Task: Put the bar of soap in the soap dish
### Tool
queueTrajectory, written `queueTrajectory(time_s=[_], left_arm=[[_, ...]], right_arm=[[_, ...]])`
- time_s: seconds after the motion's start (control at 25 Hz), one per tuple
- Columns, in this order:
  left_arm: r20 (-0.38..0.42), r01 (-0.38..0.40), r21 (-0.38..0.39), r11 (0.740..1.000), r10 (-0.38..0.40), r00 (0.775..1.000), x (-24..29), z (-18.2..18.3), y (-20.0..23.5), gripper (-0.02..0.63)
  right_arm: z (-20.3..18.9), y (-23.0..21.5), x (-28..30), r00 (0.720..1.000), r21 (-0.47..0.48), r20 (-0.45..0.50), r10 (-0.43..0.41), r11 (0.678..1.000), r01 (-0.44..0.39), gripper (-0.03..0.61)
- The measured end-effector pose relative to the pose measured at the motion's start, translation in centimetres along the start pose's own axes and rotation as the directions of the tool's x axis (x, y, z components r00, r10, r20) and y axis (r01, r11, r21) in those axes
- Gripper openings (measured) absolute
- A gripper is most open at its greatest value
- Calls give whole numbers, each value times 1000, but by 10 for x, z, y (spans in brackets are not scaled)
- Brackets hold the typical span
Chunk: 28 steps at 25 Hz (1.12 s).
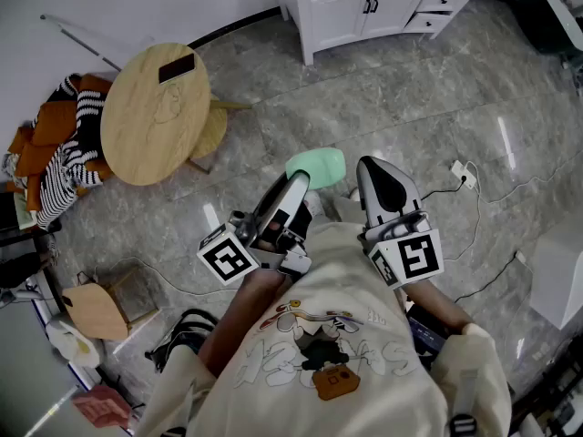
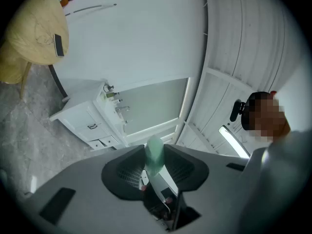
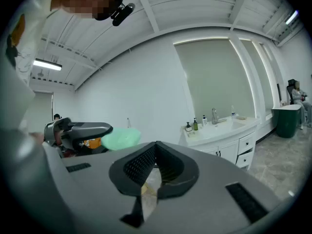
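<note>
A pale green bar of soap (image 1: 318, 164) hangs above the grey stone floor, and my left gripper (image 1: 306, 178) is shut on it. In the left gripper view the soap (image 2: 155, 156) stands edge-on between the two dark pads. My right gripper (image 1: 383, 175) hovers just to its right with its jaws shut and nothing in them. The right gripper view shows the soap (image 3: 121, 139) in the other gripper at left, and a white vanity (image 3: 222, 133) with a tap and bottles at right. I cannot make out a soap dish in any view.
The white vanity cabinet (image 1: 364, 7) stands against the far wall. A round wooden table (image 1: 153, 112) with a phone (image 1: 177, 67) sits at the left, with striped clothes (image 1: 55, 148) beside it. Cables and a plug (image 1: 463, 173) lie on the floor at right.
</note>
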<state>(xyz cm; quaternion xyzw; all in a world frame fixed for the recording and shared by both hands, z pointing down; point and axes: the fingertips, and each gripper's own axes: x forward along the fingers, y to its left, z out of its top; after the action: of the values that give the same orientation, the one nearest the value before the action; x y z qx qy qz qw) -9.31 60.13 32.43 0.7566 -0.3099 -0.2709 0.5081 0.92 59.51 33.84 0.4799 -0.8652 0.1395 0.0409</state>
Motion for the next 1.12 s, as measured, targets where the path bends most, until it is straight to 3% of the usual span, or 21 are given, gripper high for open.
queueTrajectory(time_s=[0.68, 1.12], left_arm=[[18, 17, -31, 999, -17, 1000, -31, -7, 2, 133], [17, -10, -108, 994, 12, 1000, -34, 4, 24, 133]], right_arm=[[-17, 20, -15, 1000, 27, -2, -9, 1000, 9, 9], [-20, 14, -5, 998, 45, -27, -61, 997, 62, 9]])
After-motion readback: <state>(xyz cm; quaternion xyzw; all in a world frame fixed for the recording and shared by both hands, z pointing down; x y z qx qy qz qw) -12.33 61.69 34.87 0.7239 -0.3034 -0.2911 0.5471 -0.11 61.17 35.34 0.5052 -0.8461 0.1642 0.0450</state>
